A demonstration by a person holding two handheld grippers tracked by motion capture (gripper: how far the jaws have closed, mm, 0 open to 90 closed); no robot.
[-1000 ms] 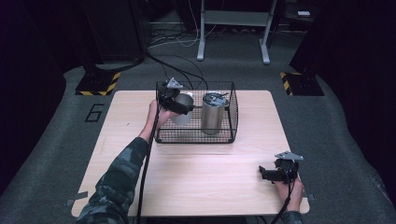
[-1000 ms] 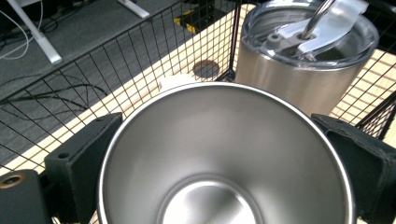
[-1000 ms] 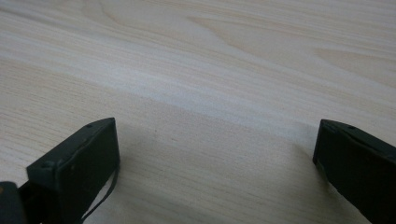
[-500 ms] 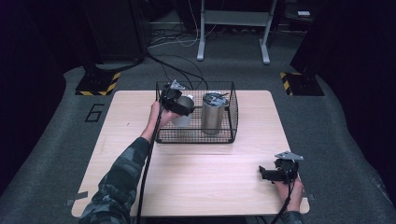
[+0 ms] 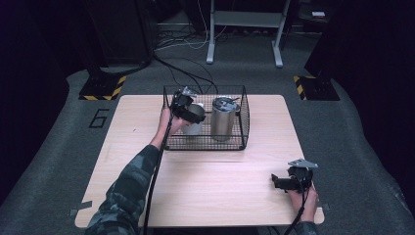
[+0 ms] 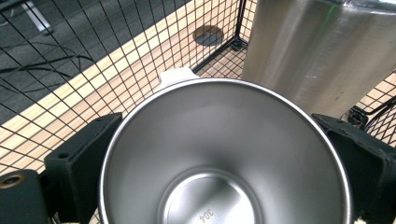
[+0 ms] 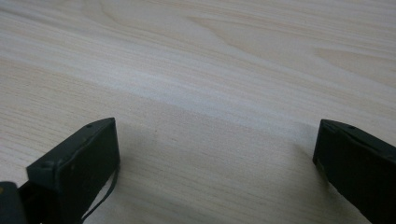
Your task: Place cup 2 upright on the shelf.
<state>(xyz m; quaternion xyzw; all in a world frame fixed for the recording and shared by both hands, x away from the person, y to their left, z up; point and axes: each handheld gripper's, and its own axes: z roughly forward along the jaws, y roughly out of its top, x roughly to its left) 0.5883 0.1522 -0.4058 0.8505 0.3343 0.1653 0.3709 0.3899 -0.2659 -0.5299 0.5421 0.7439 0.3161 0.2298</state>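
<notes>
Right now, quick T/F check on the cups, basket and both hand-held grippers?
1. The left hand-held gripper has its jaws on either side of the open steel cup. True.
2. The tall steel tumbler lies on its side outside the basket. False: it stands upright inside the wire basket.
3. The right hand-held gripper is clamped on a lid. False: its jaws are apart over bare table.
4. The open steel cup is empty inside. True.
</notes>
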